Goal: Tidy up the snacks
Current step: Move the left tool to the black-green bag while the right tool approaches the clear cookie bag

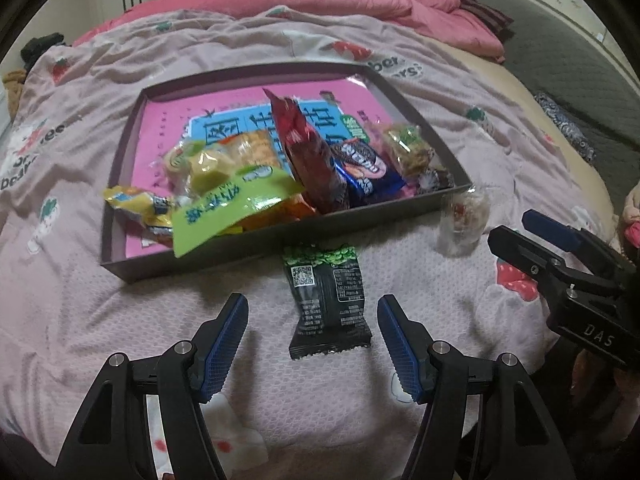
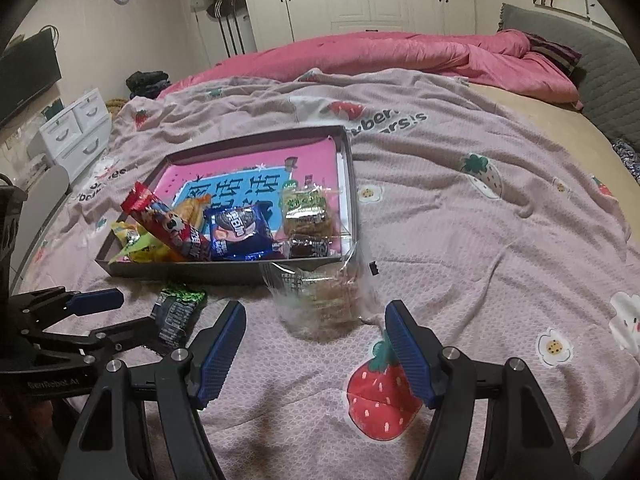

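A shallow dark box (image 1: pixel 276 240) (image 2: pixel 224 270) with a pink lining lies on the bed and holds several snack packs. A black and green snack packet (image 1: pixel 326 302) (image 2: pixel 176 312) lies on the blanket just in front of the box. My left gripper (image 1: pixel 312 336) (image 2: pixel 120 316) is open, and the packet lies between its fingers, untouched. A clear-wrapped biscuit pack (image 2: pixel 320 300) (image 1: pixel 462 220) lies by the box's near right corner. My right gripper (image 2: pixel 316 344) (image 1: pixel 508 228) is open just short of it.
The bed is covered by a pink strawberry-print blanket (image 2: pixel 480 220). A rolled pink duvet (image 2: pixel 380 56) lies at the far side, with a grey headboard (image 2: pixel 600 64) on the right. White drawers (image 2: pixel 76 132) stand left of the bed.
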{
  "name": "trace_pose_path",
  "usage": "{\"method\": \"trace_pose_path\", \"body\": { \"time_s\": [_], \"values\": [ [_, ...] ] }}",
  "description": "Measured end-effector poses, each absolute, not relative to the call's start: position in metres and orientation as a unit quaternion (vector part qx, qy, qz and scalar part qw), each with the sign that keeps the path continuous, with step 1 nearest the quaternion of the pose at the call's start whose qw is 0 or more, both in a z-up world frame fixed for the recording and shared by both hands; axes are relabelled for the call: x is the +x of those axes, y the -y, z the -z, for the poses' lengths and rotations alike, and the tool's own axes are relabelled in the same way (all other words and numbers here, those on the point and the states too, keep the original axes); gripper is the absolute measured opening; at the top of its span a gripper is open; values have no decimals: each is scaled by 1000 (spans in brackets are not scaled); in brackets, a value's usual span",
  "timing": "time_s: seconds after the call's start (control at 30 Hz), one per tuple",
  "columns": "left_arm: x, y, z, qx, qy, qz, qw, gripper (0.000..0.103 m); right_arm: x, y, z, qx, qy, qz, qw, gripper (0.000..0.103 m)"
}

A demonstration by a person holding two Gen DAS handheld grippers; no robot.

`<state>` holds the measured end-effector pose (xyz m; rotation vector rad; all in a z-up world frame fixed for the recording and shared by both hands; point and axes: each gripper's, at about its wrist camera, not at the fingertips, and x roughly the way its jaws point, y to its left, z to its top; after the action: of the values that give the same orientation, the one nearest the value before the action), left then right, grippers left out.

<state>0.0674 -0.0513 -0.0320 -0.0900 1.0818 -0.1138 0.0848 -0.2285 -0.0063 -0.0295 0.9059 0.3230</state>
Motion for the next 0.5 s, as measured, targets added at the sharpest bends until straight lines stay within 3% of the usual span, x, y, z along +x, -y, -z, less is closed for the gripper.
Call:
{"method": "trace_pose_path", "body": {
  "time_s": [0.5],
  "values": [
    [83,59,51,-38,-531,52,845,69,92,228,14,-19,-445,-153,882,72]
  ]
}}
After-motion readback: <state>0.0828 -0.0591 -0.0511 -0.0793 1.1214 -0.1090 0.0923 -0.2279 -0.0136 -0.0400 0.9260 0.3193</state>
